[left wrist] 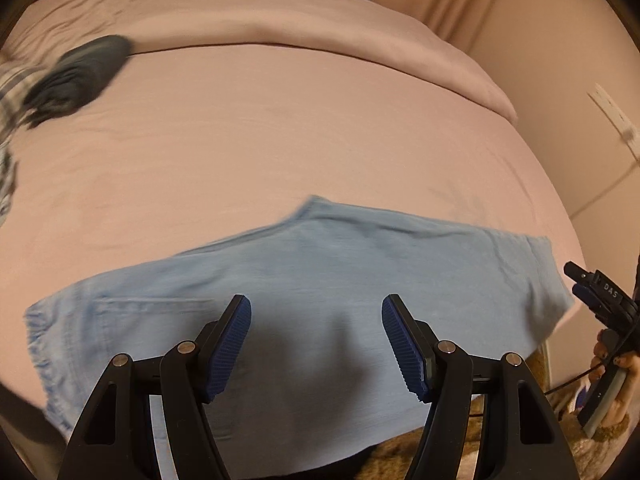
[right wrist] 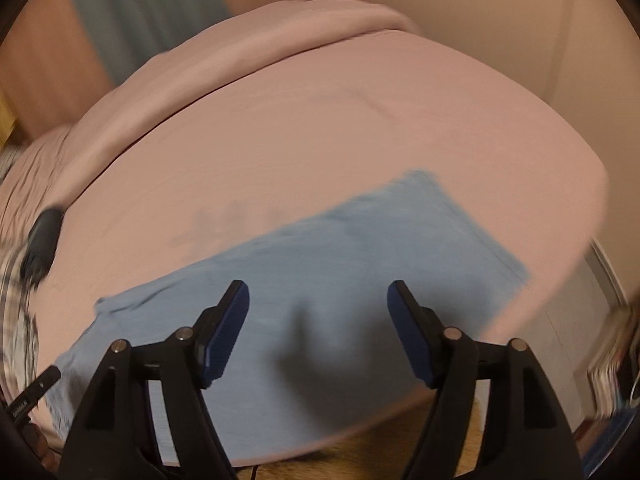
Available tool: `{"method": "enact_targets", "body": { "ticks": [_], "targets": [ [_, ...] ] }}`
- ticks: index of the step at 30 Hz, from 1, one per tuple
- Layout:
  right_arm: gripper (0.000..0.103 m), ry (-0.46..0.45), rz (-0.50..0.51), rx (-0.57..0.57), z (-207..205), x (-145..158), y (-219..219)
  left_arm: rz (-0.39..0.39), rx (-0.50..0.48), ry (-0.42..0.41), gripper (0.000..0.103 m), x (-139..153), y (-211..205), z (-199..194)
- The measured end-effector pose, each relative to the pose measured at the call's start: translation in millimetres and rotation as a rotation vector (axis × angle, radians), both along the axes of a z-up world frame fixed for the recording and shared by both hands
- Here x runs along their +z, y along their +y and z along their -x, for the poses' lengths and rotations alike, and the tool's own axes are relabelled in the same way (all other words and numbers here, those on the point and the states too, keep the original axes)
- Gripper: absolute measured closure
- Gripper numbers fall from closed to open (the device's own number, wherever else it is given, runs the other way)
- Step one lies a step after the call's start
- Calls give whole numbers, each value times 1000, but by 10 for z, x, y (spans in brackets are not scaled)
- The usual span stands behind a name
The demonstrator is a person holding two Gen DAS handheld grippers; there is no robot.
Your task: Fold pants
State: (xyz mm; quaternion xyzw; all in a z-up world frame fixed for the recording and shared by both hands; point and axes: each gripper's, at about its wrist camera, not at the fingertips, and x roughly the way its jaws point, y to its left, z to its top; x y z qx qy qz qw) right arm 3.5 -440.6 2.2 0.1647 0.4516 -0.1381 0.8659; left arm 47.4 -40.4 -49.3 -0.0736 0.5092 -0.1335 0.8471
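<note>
Light blue pants [left wrist: 320,276] lie folded flat on the pink bed sheet [left wrist: 280,136] near the bed's front edge, waistband at the left. My left gripper [left wrist: 316,316] hovers above their middle, open and empty. The right gripper shows in the left wrist view at the far right [left wrist: 588,284], off the pants' right end. In the right wrist view the pants [right wrist: 320,264] run diagonally over the sheet [right wrist: 320,120], blurred by motion. My right gripper [right wrist: 318,300] is open and empty above them. The left gripper's tip [right wrist: 36,392] shows at the lower left.
A dark grey garment [left wrist: 80,76] and plaid cloth [left wrist: 12,92] lie at the bed's far left. A rolled pink duvet [left wrist: 280,20] lies along the back. A wall with an outlet [left wrist: 616,120] is on the right. Brown rug [left wrist: 520,412] lies below the bed edge.
</note>
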Motion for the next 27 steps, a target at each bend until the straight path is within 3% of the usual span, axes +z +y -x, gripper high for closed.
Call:
{"method": "enact_targets", "body": {
  "ticks": [9, 15, 21, 24, 26, 27],
  "targets": [
    [28, -21, -67, -267, 558, -103, -827, 77, -131, 81, 35, -177, -580, -184],
    [28, -30, -192, -282, 625, -386, -1001, 43, -176, 159, 35, -537, -836, -173],
    [49, -37, -264, -245, 454, -640, -1038, 3, -187, 117, 35, -569, -875, -119],
    [59, -57, -232, -265, 408, -666, -1026, 17, -185, 116, 35, -557, -821, -106],
    [87, -68, -205, -259, 331, -651, -1017, 27, -184, 116, 35, -556, -808, -106],
    [91, -68, -218, -252, 288, -662, -1020, 33, -184, 118, 35, -544, -806, -108]
  ]
}}
